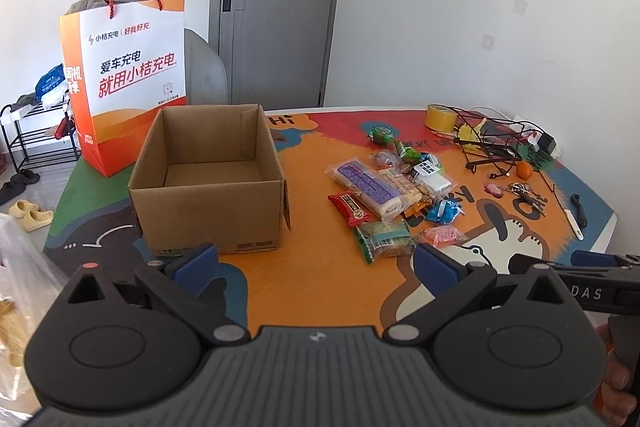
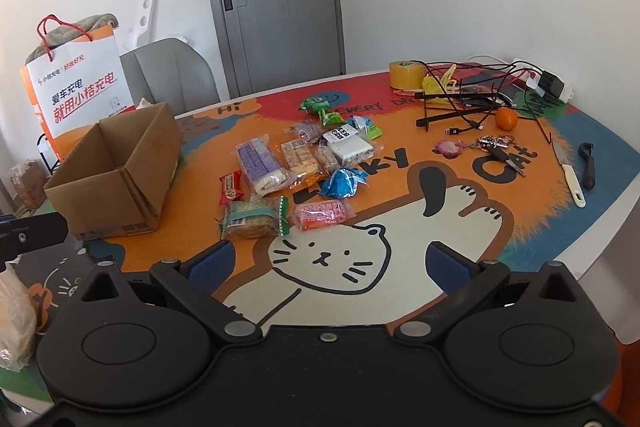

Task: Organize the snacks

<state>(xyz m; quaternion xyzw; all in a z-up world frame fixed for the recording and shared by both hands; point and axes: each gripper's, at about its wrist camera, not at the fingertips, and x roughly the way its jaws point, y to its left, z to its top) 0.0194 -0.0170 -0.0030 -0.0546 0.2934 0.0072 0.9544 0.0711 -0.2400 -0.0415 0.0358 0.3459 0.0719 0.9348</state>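
An open cardboard box [image 1: 208, 183] [image 2: 116, 171] stands on the left of the table, and nothing shows inside it. To its right lies a heap of wrapped snacks: a long purple pack [image 1: 366, 183] [image 2: 258, 163], a red packet [image 1: 352, 209] [image 2: 231, 187], a green cracker pack [image 1: 386, 239] [image 2: 254, 218], a pink packet [image 1: 442, 235] [image 2: 323, 214], a blue one [image 1: 448, 211] [image 2: 343, 183] and green candies [image 2: 316, 105]. My left gripper [image 1: 316, 263] hovers open over the near table edge. My right gripper [image 2: 330, 263] is open above the cat picture, holding nothing.
An orange and white paper bag [image 1: 128, 75] stands behind the box. At the far right lie a tape roll [image 2: 406, 74], tangled cables [image 2: 472, 95], an orange [image 2: 507, 118], keys [image 2: 496, 147], a knife [image 2: 568, 171] and a peeler [image 2: 587, 165]. A grey chair [image 2: 168, 71] stands behind the table.
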